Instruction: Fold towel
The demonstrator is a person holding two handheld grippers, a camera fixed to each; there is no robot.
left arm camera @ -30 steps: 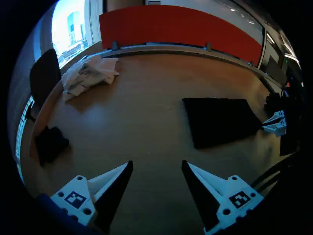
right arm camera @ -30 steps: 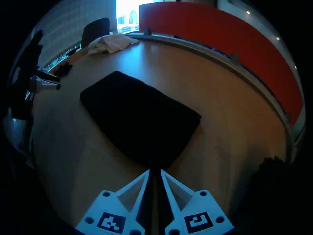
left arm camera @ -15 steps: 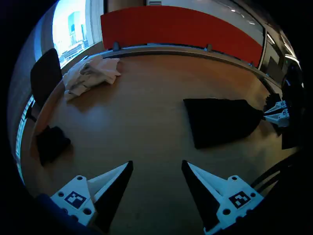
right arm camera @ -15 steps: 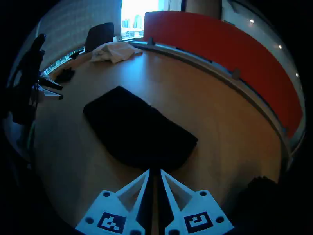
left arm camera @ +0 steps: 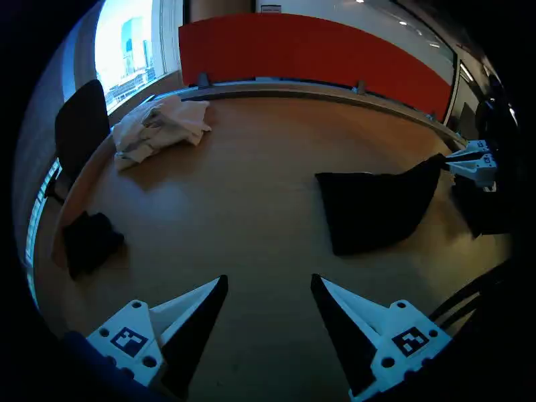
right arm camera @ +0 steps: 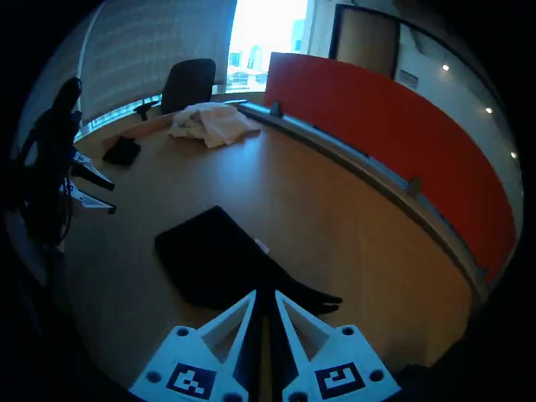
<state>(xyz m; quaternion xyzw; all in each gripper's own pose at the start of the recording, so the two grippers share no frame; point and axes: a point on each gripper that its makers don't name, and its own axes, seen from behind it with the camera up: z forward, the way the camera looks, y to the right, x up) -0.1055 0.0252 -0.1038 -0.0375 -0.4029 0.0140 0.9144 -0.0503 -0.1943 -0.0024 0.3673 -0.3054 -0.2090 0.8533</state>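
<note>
My right gripper (right arm camera: pixel 265 295) has its fingers pressed narrow on one corner of the black towel (right arm camera: pixel 214 264), holding that corner up off the tabletop (right arm camera: pixel 321 201) while the rest lies flat. My left gripper (left arm camera: pixel 268 278) hangs over bare wood well apart from the towel (left arm camera: pixel 372 208), fingers spread wide with nothing between them. A crumpled white cloth (left arm camera: pixel 157 127) sits at the far edge, near a dark chair (left arm camera: pixel 80 130).
</note>
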